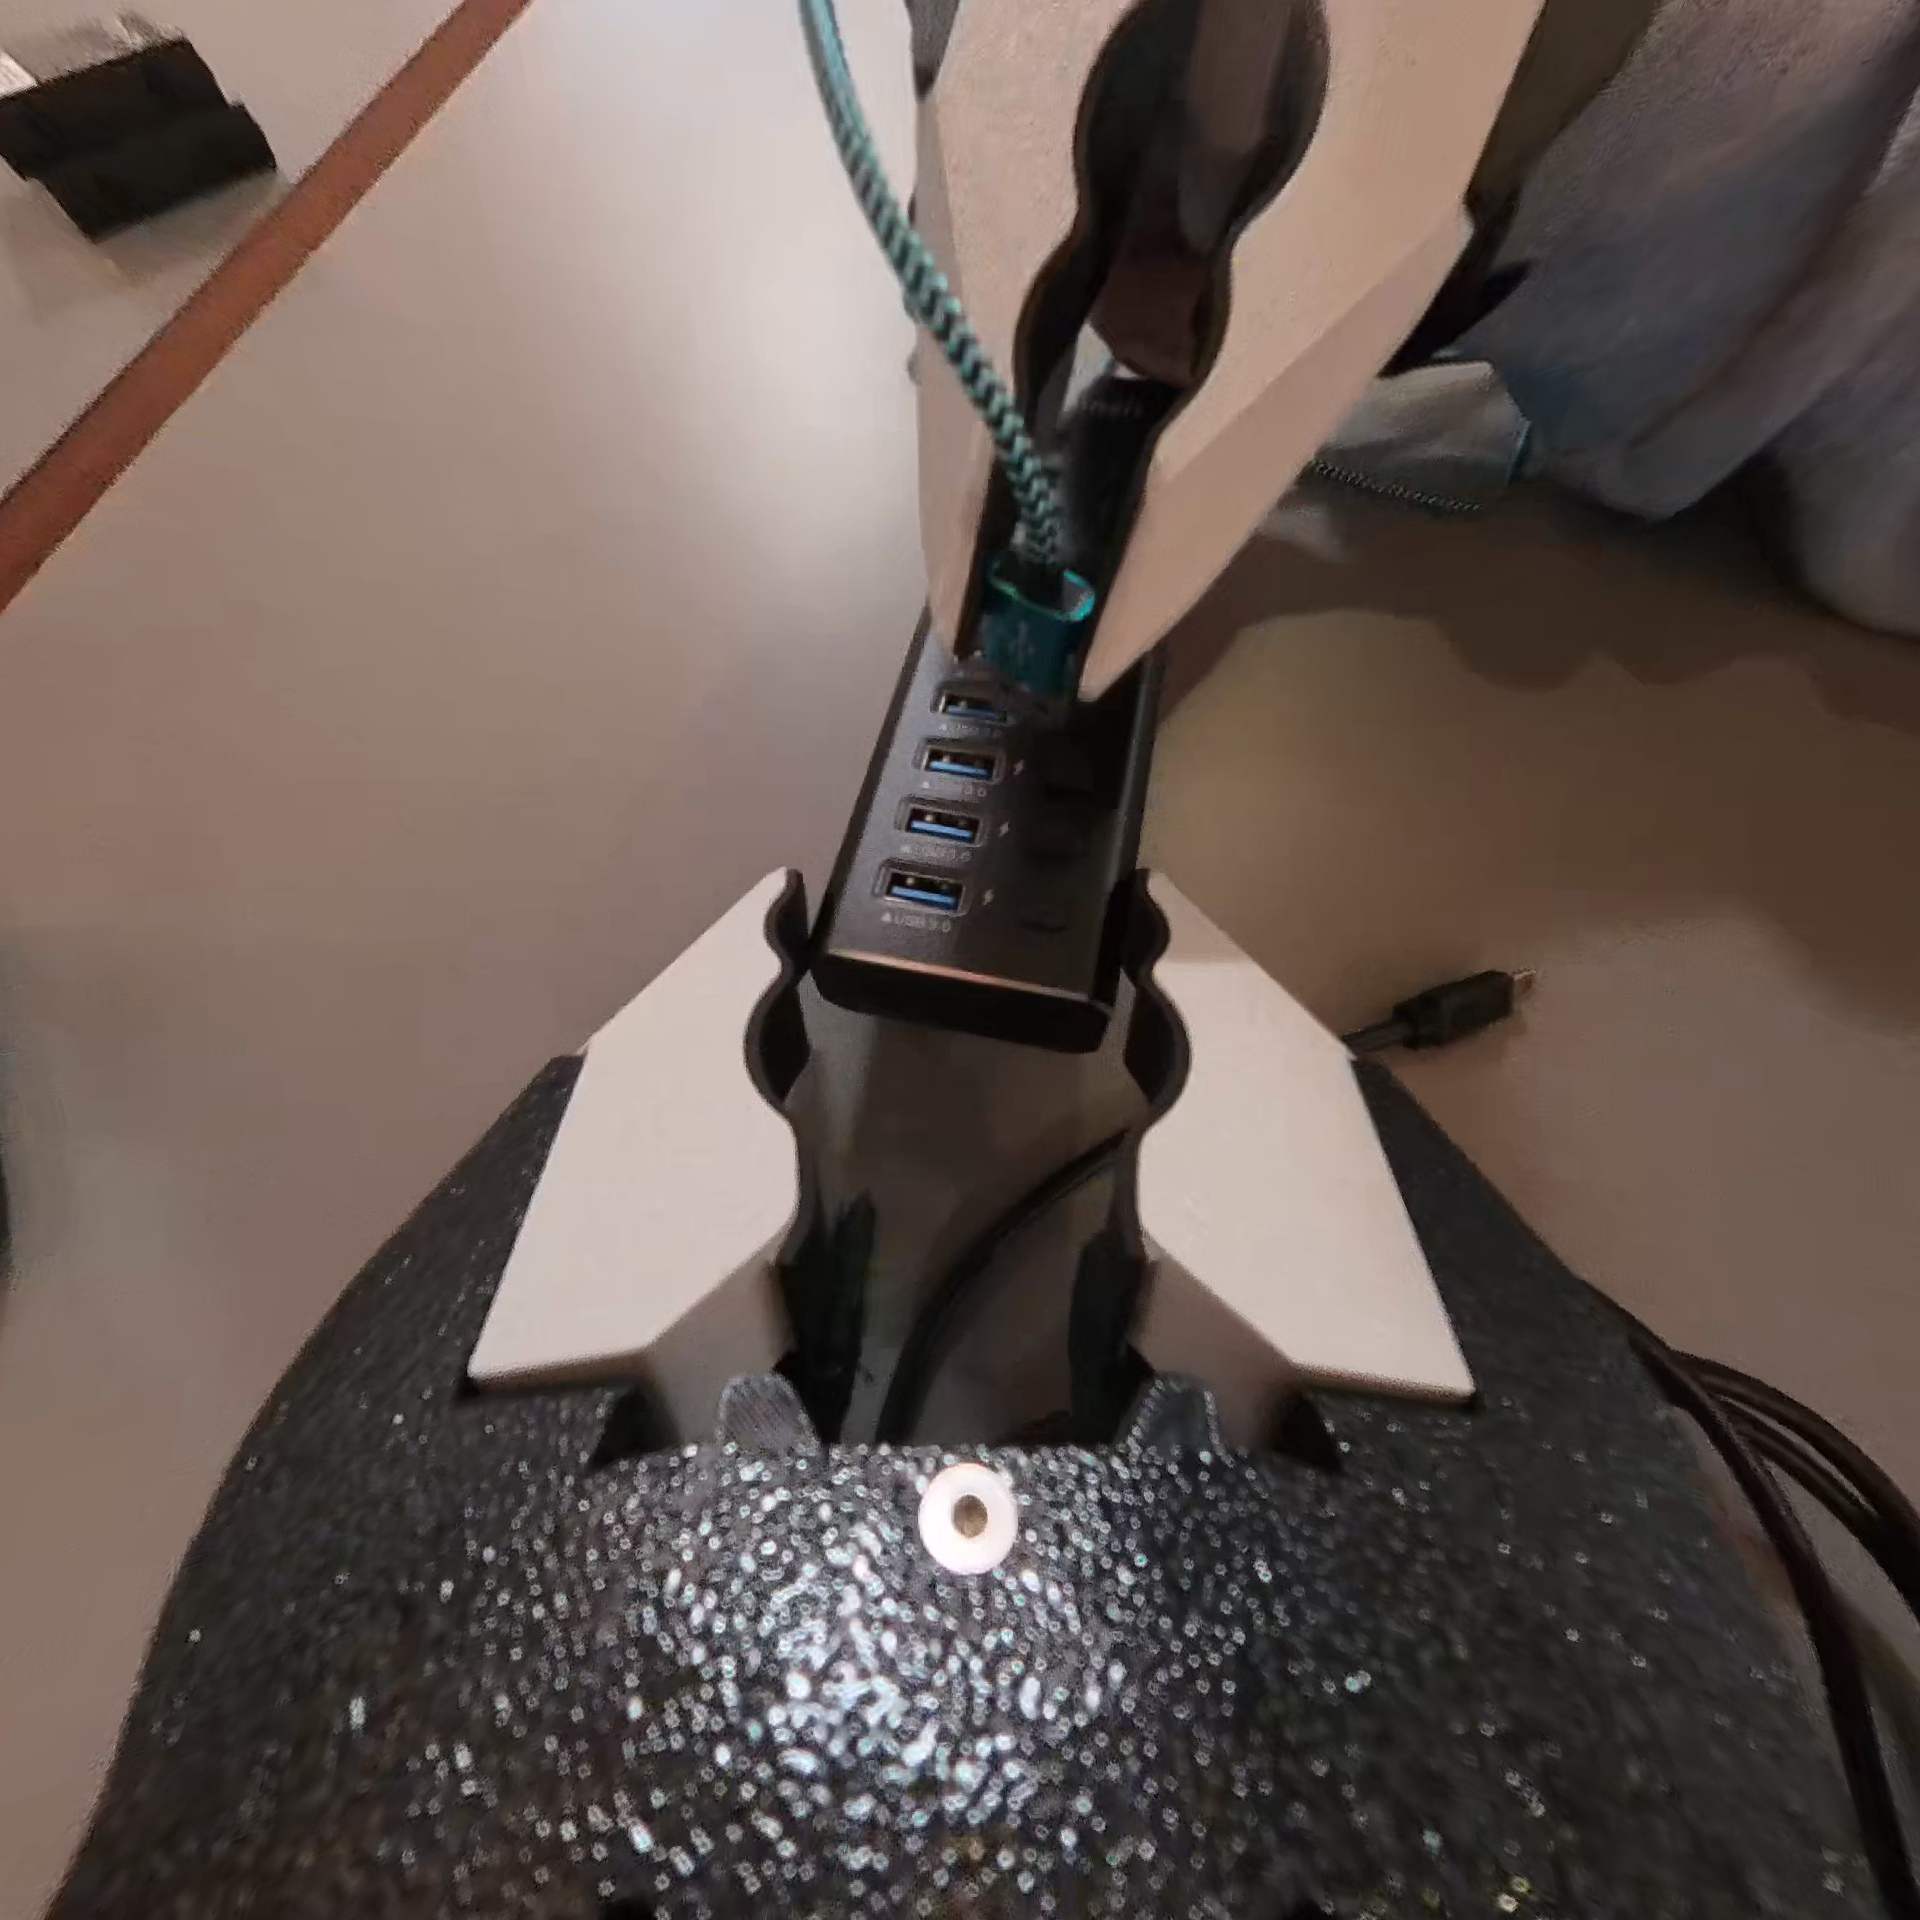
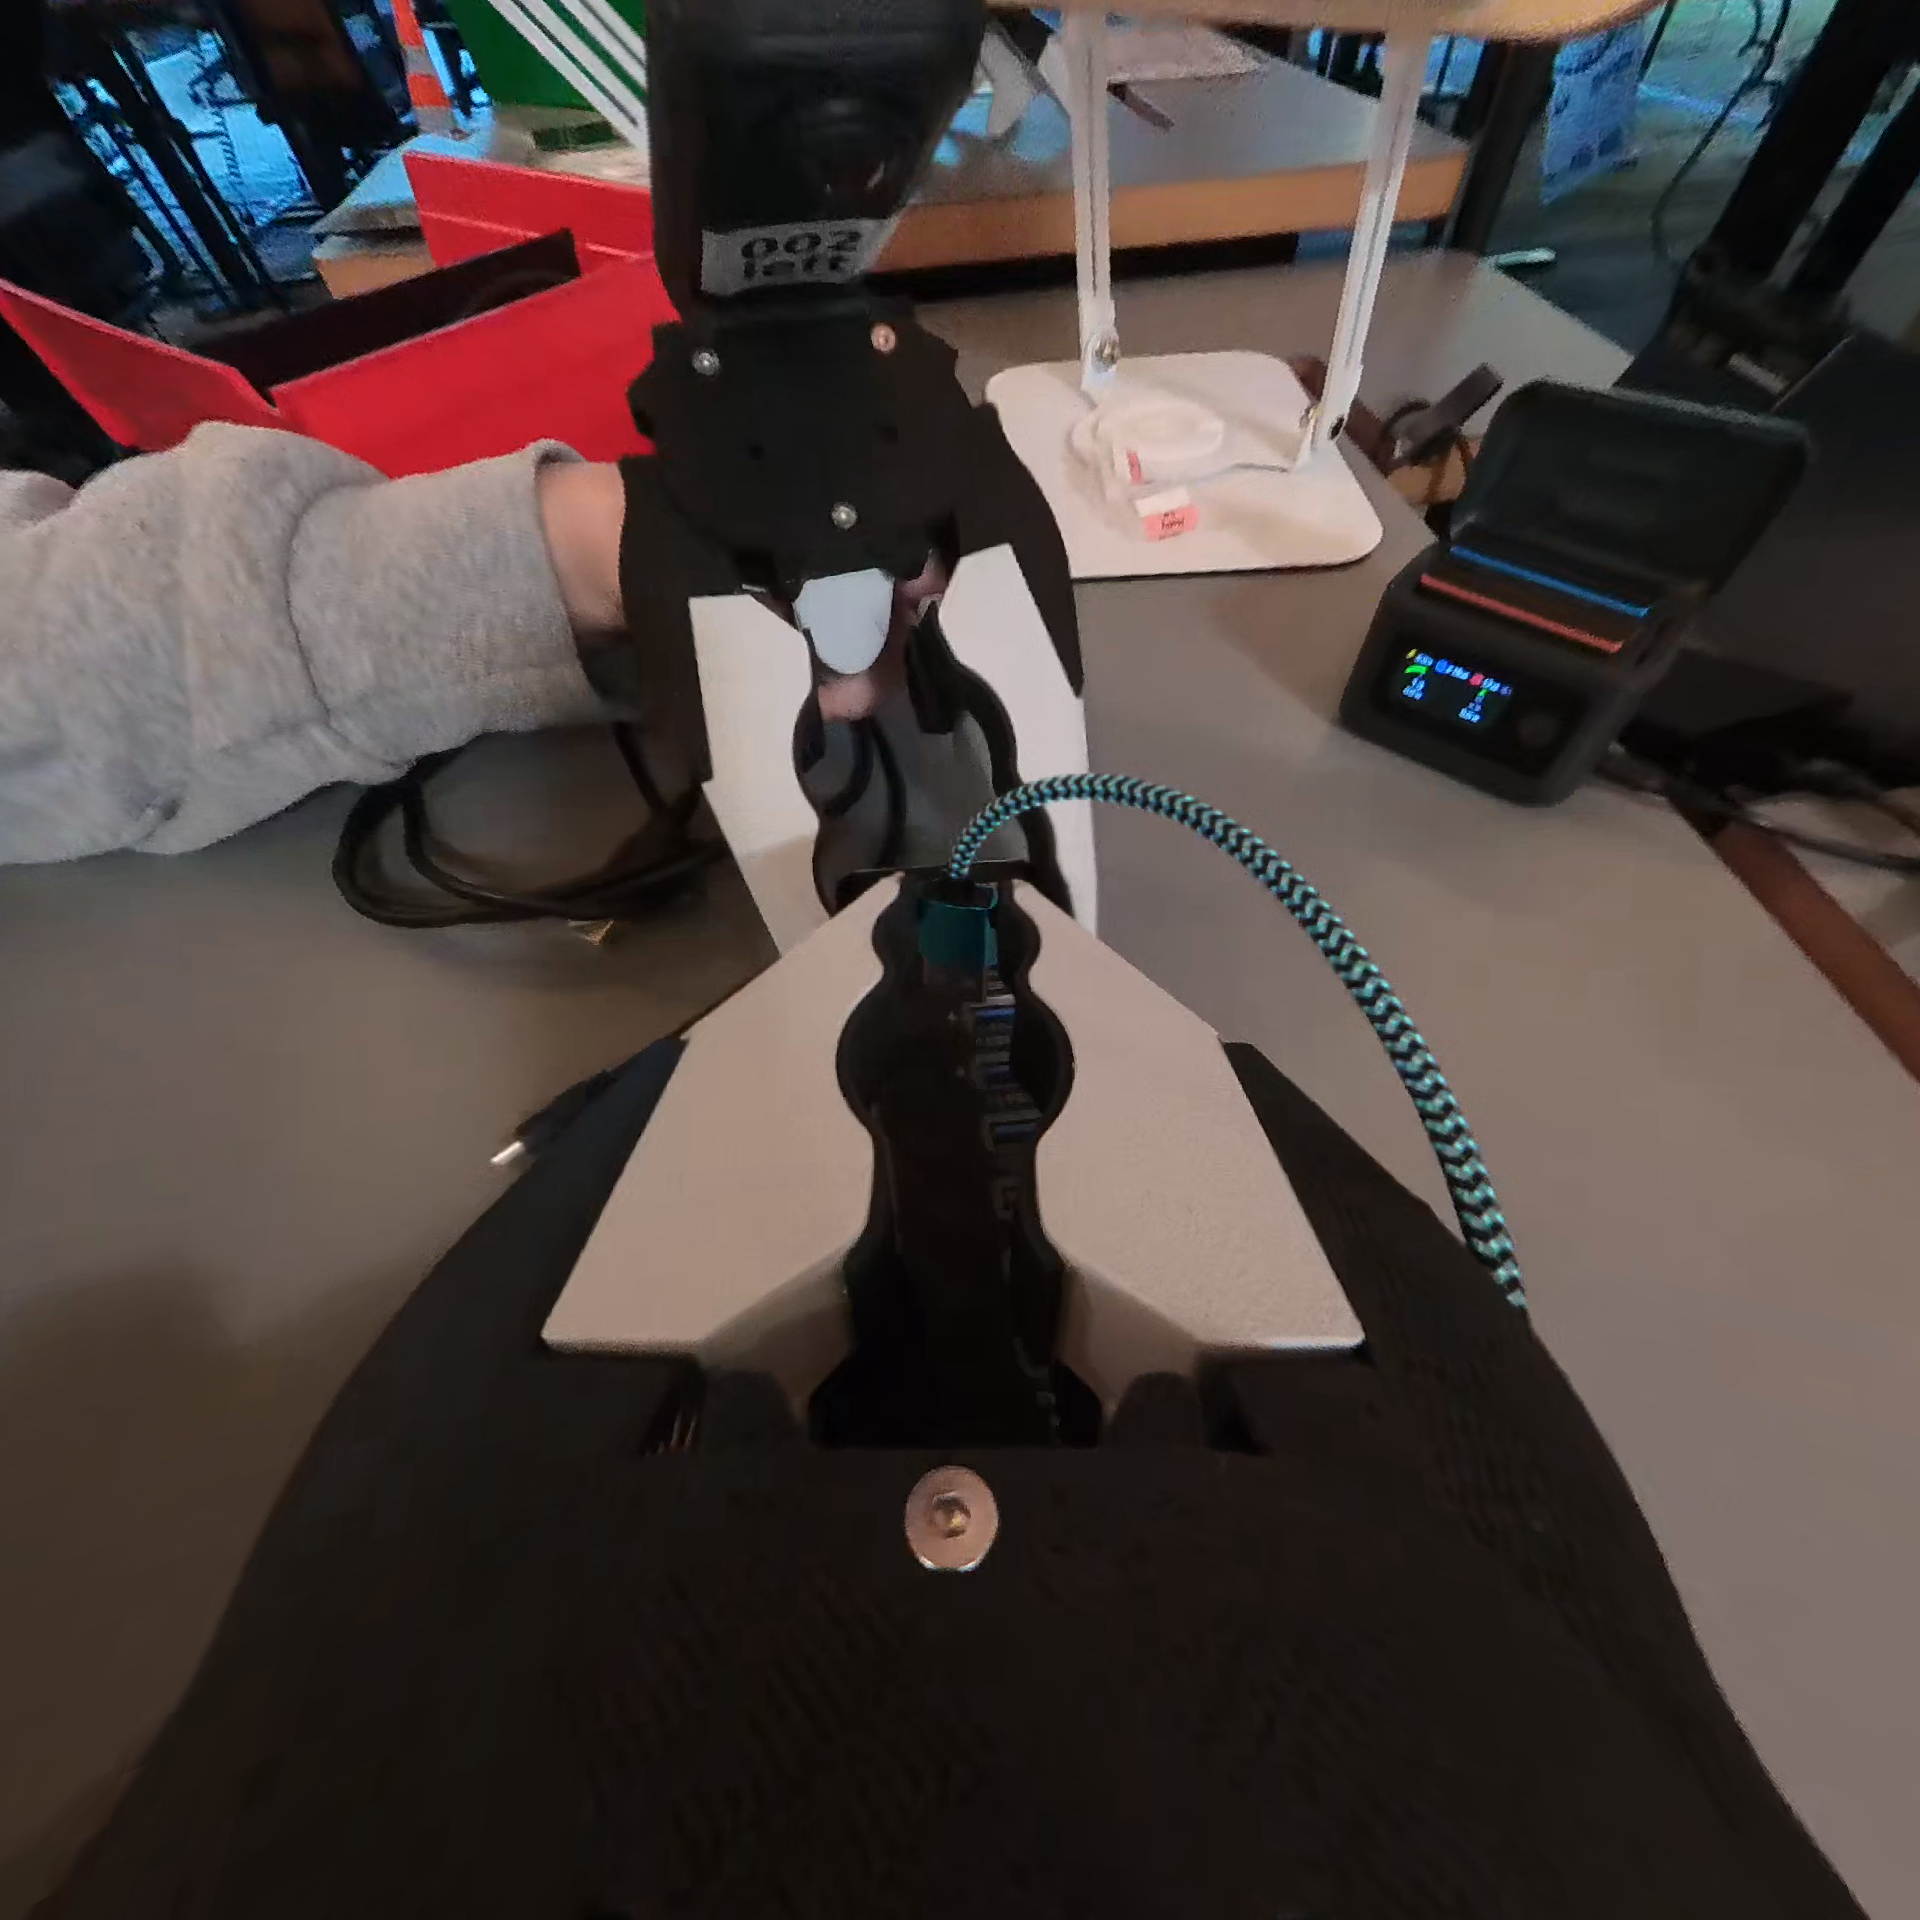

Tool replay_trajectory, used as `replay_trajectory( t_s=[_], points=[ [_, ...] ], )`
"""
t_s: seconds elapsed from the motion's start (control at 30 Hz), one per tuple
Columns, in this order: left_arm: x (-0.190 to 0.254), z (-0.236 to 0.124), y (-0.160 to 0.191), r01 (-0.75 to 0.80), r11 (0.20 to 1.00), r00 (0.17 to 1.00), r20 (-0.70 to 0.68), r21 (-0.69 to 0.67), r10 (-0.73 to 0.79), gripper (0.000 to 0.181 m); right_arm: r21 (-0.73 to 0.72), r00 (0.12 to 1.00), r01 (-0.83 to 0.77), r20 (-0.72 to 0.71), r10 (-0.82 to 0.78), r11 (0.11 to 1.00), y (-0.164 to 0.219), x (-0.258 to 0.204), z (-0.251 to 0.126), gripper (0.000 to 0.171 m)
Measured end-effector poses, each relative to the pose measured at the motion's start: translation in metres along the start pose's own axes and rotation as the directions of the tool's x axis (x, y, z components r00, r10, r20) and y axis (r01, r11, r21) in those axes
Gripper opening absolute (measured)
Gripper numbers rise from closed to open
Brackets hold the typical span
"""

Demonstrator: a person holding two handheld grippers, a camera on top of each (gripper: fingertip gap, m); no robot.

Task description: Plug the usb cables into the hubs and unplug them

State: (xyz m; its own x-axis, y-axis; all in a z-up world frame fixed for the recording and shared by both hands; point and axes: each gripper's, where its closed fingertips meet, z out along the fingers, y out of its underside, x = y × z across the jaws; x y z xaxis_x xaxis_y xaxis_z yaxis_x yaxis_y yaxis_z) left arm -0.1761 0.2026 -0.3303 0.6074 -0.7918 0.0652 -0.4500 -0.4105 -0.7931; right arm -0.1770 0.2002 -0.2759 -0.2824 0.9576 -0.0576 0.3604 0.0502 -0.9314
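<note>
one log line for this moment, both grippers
left gripper: shut on usb hub | right gripper: shut on teal plug at hub's far port

Warm, even indoor light falls on the pale surface, with soft shadows spreading to the right of the hub. The left wrist view is slightly smeared, its near black housing sparkling with speckled glare. Both views bow at the edges. In the right wrist view the far background is dim, bluish and soft.

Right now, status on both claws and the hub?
Left claw shut on black hub. Right claw shut on teal plug, at hub's far port. Four near ports empty, nothing blocking.
</note>
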Motion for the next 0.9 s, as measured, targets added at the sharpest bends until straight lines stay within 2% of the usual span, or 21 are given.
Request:
replay_trajectory(
  t_s=[0.43, 0.6, 0.9],
  points=[
    [0.002, 0.002, 0.004, 0.019, 1.000, 0.999, -0.040, 0.004, -0.019, 0.060, -0.132, 0.998, 0.043, 0.052, -0.036, 0.990, 0.018, 0.006, 0.010, 0.014],
    [0.002, 0.001, 0.002, 0.004, 1.000, 0.999, -0.032, 0.012, -0.004, 0.060, -0.121, 0.996, -0.005, 0.082, 0.016, 0.993, 0.016, 0.006, 0.010, 0.014],
    [0.002, 0.001, 0.001, -0.003, 1.000, 1.000, -0.028, 0.015, 0.003, 0.060, -0.112, 0.993, 0.001, 0.121, 0.013, 0.994, 0.015, 0.005, 0.010, 0.014]
  ],
)
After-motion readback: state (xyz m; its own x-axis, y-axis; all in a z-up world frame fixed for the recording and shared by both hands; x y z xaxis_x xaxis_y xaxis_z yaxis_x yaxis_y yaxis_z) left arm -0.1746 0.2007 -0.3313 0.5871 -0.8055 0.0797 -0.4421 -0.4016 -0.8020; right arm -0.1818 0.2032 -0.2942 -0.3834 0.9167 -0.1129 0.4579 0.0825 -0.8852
